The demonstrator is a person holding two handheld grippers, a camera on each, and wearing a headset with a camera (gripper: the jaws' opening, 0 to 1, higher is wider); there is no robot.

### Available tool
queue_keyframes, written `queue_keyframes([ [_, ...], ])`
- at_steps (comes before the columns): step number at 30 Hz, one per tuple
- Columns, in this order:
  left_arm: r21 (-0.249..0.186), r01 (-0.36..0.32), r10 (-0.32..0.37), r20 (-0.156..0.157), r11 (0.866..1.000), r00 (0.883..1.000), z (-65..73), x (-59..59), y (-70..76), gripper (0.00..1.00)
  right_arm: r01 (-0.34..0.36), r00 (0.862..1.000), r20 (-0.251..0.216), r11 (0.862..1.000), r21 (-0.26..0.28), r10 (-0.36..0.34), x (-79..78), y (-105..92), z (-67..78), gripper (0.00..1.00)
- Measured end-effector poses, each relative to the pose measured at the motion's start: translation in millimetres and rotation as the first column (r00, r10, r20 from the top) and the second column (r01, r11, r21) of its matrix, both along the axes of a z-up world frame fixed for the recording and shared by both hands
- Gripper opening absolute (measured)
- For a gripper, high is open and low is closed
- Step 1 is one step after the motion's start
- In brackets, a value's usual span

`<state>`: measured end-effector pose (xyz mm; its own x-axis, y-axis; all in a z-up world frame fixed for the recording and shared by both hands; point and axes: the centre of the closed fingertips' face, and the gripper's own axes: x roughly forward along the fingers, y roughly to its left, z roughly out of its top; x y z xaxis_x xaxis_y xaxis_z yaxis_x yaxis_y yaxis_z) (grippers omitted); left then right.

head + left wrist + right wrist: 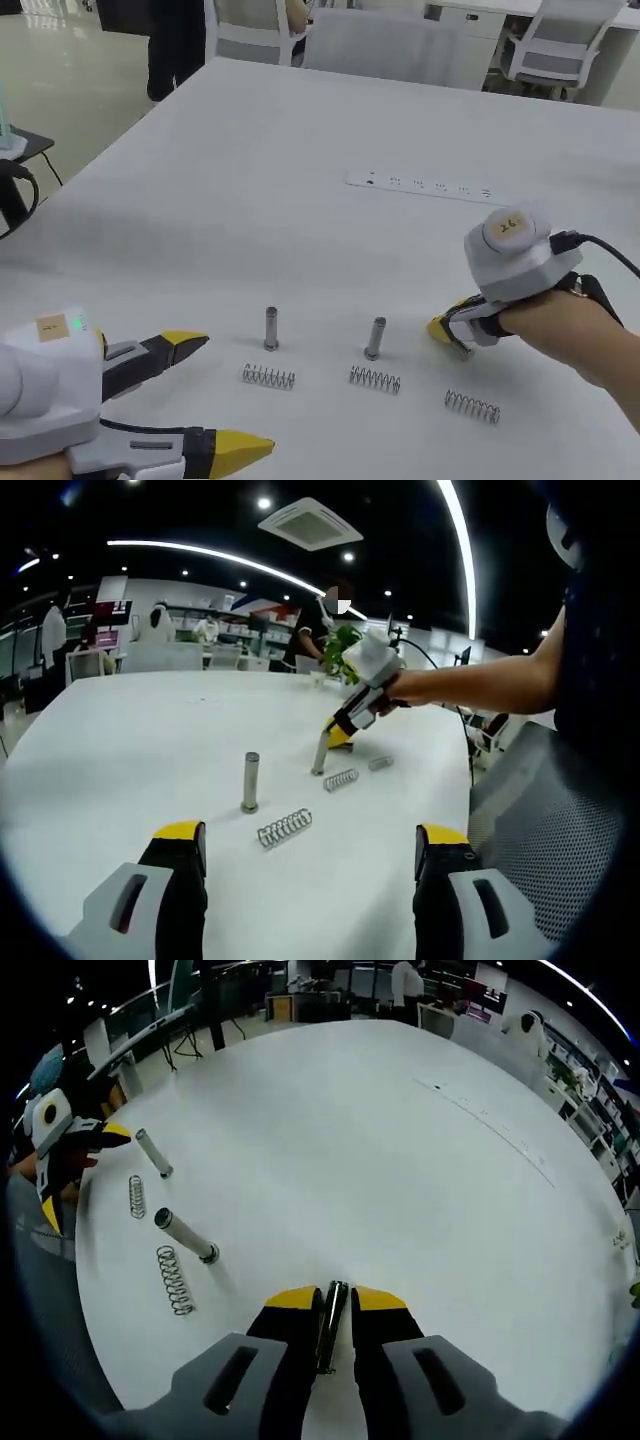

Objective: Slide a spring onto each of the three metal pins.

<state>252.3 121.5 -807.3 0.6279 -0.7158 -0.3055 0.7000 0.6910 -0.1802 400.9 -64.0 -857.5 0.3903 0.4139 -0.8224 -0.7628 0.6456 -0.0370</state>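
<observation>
White table (300, 150): work area, with a power strip (425, 185) at upper centre right of the head view.

Left gripper (215, 395): lower left, jaws wide apart, holding nothing.

Right gripper (333, 1298): jaws narrowed onto the third pin (330, 1325), gripped between them; in the head view this sits centre right, low over the table.

First pin (271, 328) and second pin (376, 338): upright, bare, at lower centre.

Left spring (268, 376), middle spring (375, 379), right spring (472, 406): lying flat in a row below the pins.

Assessment: no spring is fitted yet and the third pin is in hand. The next move appears to require the free gripper to lift a spring by its coils and line its bore up with a pin.
</observation>
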Motion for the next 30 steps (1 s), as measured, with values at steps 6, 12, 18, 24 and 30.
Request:
queue_keyframes([
  [6,0.000,0.001,-0.001,-0.002,1.000,1.000,-0.4,-0.3,0.8,0.82,-0.002,1.000,-0.002,1.000,-0.014,0.002,-1.0,1.7,0.6,0.08],
  [12,-0.001,0.002,-0.002,0.000,1.000,1.000,0.0,-0.1,-0.4,0.82,0.011,1.000,0.006,0.998,-0.061,-0.011,-1.1,2.5,0.3,0.06],
  [18,0.001,0.002,-0.002,0.002,1.000,1.000,1.4,-0.5,-0.9,0.82,0.028,1.000,-0.004,0.999,-0.038,-0.028,-2.1,0.0,2.2,0.05],
  [24,0.002,0.002,-0.002,0.005,1.000,1.000,2.2,0.3,-0.6,0.82,0.037,0.999,0.019,0.999,-0.016,-0.037,-4.2,-1.3,14.5,0.05],
  [30,0.005,0.010,-0.010,0.009,1.000,1.000,3.5,-0.9,-4.5,0.81,0.043,0.998,0.039,0.999,0.004,-0.043,-10.5,-3.8,25.1,0.05],
])
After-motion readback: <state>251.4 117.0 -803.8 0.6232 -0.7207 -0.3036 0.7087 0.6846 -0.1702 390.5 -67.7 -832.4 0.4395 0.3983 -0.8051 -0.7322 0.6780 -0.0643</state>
